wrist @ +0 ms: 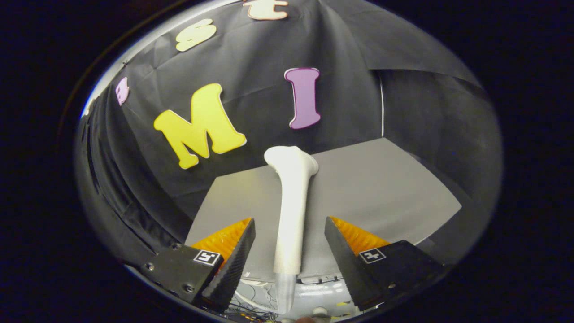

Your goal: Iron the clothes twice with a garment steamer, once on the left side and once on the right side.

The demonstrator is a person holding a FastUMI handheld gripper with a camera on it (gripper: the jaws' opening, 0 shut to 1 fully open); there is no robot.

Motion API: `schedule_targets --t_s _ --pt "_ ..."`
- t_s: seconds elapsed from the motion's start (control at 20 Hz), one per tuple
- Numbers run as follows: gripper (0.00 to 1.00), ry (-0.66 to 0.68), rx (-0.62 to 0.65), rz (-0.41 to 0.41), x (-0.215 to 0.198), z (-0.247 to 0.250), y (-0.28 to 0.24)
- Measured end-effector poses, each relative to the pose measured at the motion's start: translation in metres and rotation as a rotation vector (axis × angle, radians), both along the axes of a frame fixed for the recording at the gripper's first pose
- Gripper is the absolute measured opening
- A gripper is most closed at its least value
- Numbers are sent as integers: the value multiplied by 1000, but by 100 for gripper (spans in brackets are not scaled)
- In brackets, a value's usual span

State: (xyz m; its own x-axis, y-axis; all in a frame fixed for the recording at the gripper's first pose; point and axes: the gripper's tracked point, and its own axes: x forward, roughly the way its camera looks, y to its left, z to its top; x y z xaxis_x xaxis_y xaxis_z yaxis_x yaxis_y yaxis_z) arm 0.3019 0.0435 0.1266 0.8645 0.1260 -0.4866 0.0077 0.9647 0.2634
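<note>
- While the jaws (289, 244) stand wide apart and hold nothing, the white, smooth plastic garment steamer (292, 211) lies between them, its handle running away along the line of the two fingers and touching neither.
- At the near end, just level with the fingertips, the handle narrows into a clear, tube-like tail that hangs past the near edge of the flat grey table (385, 197).
- Its middle shaft is straight, round and even in width; I judge this the best place to take hold, since both pads could press flat on opposite sides.
- It looks stiff and hard-shelled, so it should not give under a squeeze, but the glossy rounded surface may slip or roll in a weak grip.
- Farther off, the handle flares into a broader head that rests on the table; that end likely carries more weight, so a hold nearer the head should tip less.
- Beyond the table hangs the black cloth wall (251, 72); I cannot make out any clothes.
</note>
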Motion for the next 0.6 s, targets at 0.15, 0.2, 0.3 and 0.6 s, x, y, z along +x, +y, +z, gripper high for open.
schedule_targets --t_s 0.15,0.2,0.3,0.6 --pt "90 62 12 -11 20 -7 -8" --pt "87 82 27 2 24 -8 -6" --pt "83 129 41 14 34 -13 -2" --pt "69 212 16 43 44 -32 15"
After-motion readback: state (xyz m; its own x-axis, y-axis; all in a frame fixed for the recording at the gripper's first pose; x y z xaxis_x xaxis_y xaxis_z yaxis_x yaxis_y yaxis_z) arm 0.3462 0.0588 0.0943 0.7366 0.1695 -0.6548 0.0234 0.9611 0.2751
